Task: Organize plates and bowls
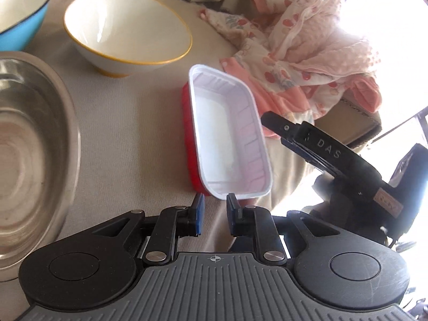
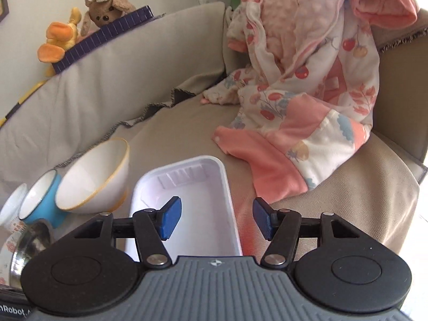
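Observation:
A white rectangular tray with red outer walls (image 1: 227, 136) lies on the beige couch seat; it also shows in the right wrist view (image 2: 192, 208). My left gripper (image 1: 215, 214) is open with a narrow gap, empty, just short of the tray's near corner. My right gripper (image 2: 217, 219) is open wide, astride the tray's right rim, its left pad (image 2: 171, 218) over the tray's inside. A white bowl with a yellow rim (image 1: 125, 29) (image 2: 93, 176), a blue bowl (image 1: 18, 13) (image 2: 42, 200) and a steel bowl (image 1: 29, 155) (image 2: 29, 246) stand to the left.
A pile of pink patterned baby clothes (image 1: 299, 42) (image 2: 307, 80) lies right of the tray. The other gripper's black arm (image 1: 329, 149) reaches in from the right. Couch back cushions (image 2: 120, 67) rise behind, with plush toys (image 2: 80, 21) on top. Another white dish (image 2: 12, 206) sits far left.

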